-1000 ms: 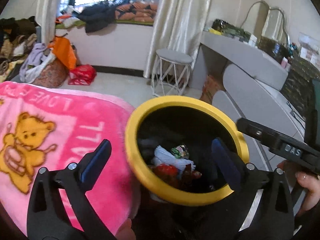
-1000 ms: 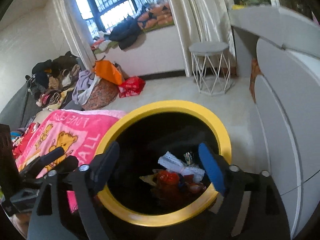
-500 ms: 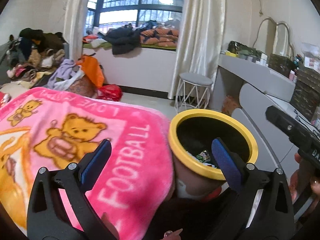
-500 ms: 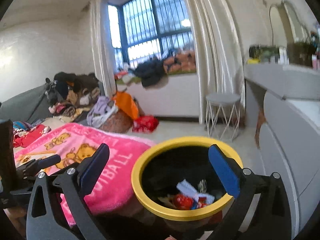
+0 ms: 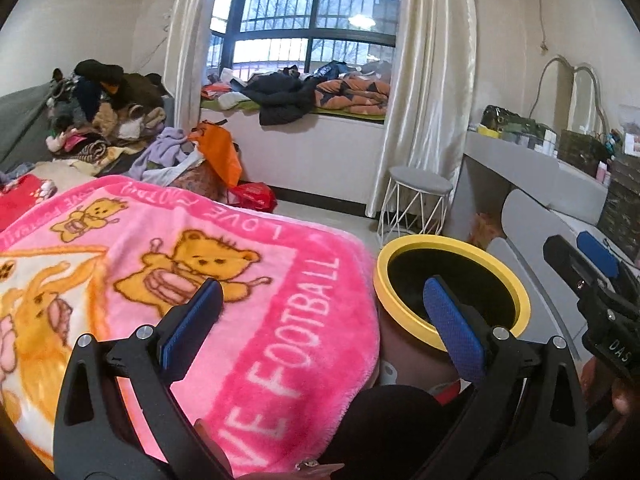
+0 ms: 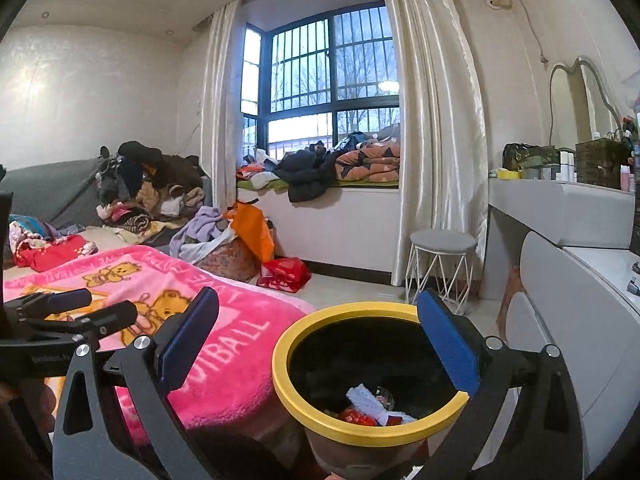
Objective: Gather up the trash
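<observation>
Both the left gripper point(image 5: 316, 320) and right gripper point(image 6: 320, 340) gape empty; the yellow-rimmed bin point(image 6: 360, 430), just right of the pink blanket point(image 5: 240, 280), probably waits near for more wrappers point(image 6: 366, 404).

Both cameras now sit farther back from the yellow-rimmed trash bin point(image 6: 370, 368) and look more level than a second ago. In the left wrist view the bin point(image 5: 451, 290) shrinks from filling the centre to a smaller shape low at the right, its contents no longer visible, and the pink bear blanket point(image 5: 224, 280) spreads across the frame. The right gripper point(image 6: 316, 340) has just been opening; its jaws now stand wider, with nothing between them. The window point(image 6: 328, 76) and ceiling now show fully.
</observation>
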